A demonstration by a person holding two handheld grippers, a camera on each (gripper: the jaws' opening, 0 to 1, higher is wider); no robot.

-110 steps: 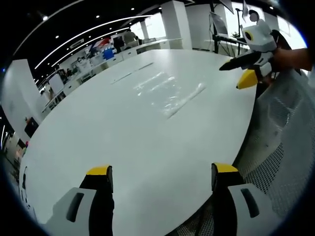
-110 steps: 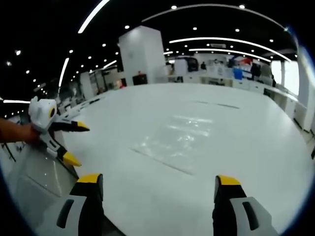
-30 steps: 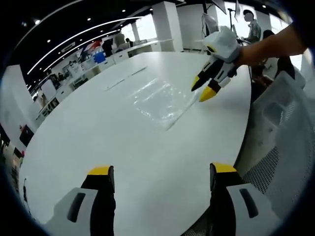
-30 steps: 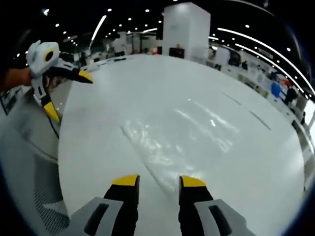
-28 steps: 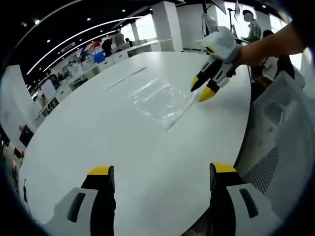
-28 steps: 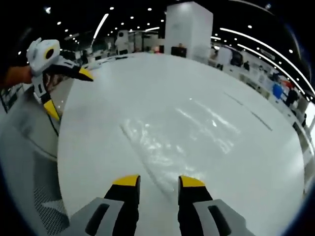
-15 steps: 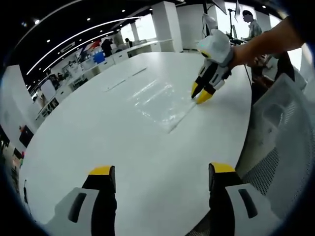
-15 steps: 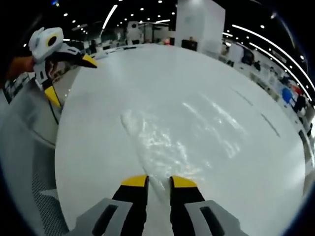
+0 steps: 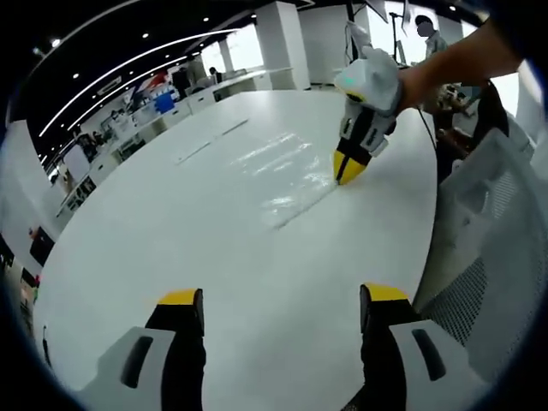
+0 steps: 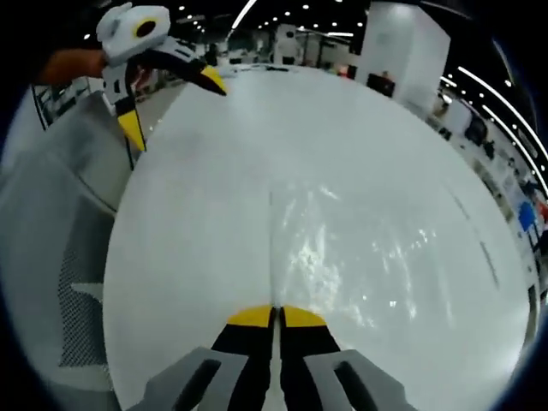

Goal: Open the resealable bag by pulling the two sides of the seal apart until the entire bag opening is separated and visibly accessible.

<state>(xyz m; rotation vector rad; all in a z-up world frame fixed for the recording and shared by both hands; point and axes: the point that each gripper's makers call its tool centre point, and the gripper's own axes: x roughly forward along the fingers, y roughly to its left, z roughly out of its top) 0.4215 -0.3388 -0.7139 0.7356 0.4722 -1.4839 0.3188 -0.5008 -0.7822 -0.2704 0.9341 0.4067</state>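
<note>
While one clear bag (image 9: pixel 287 175) lay flat on the white table (image 9: pixel 171 231), two grippers were at work over it. Whether the bag held anything could not be told; it read as a glossy, wrinkled sheet with a straight seal strip (image 10: pixel 271 248) along one edge.

In the right gripper view, the right gripper (image 10: pixel 276 317) had its two yellow-tipped jaws pressed together on the near end of the seal strip, which ran straight away from the tips toward the far side of the table. The rest of the bag (image 10: pixel 360 257) spread to the right of that strip. In the left gripper view, the same gripper (image 9: pixel 347 169) came in from the right, held by a person's hand (image 9: pixel 419 81), its tips pinched down at the far right end of the bag's near edge.

The left gripper (image 9: pixel 278 300) had its jaws spread wide and held nothing. It sat over the near part of the table, well apart from the bag, which lay beyond it toward the far right. In the right gripper view, this gripper (image 10: pixel 171 98) showed at the far left near the table's edge, jaws apart, one tip over the table and one outside the rim.

A mesh chair (image 9: pixel 488 240) stood just beside the table's right edge in the left gripper view.
</note>
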